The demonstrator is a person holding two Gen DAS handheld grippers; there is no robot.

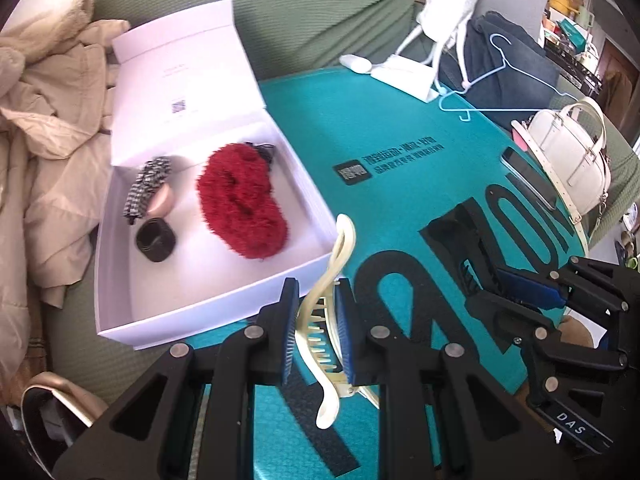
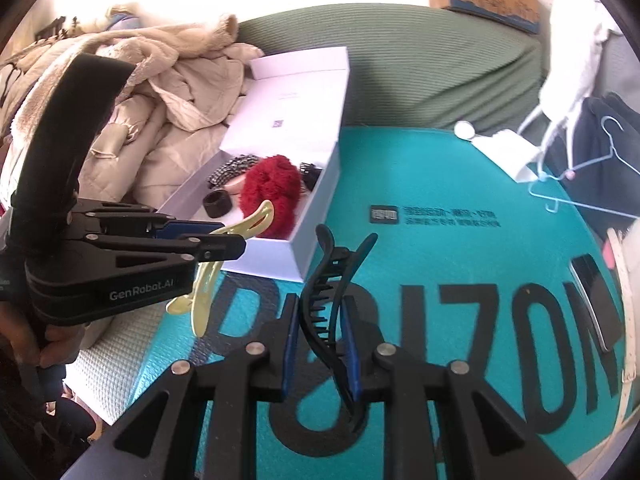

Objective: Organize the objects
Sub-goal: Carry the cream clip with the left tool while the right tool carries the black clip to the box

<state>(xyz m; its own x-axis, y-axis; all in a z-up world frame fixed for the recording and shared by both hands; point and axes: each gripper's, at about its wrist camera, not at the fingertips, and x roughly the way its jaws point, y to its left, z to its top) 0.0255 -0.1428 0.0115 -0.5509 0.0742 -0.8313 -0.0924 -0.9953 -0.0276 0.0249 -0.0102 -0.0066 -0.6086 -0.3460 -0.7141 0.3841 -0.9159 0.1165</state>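
Teal mat (image 1: 400,128) beside the white box (image 1: 216,312) — left tool (image 1: 316,332) clamps a cream claw clip (image 1: 328,320), right tool (image 2: 322,344) a black claw clip (image 2: 332,292) — lift each clear over the wall before releasing.

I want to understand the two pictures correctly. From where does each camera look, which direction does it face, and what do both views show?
Left wrist: sits behind the left gripper, which holds a cream hair claw; faces the open white box; the right gripper shows at right.
Right wrist: sits behind the right gripper, which holds a dark hair claw; faces the teal mat and sofa; the left gripper and a hand show at left.
Shared: box, red scrunchie, mat.
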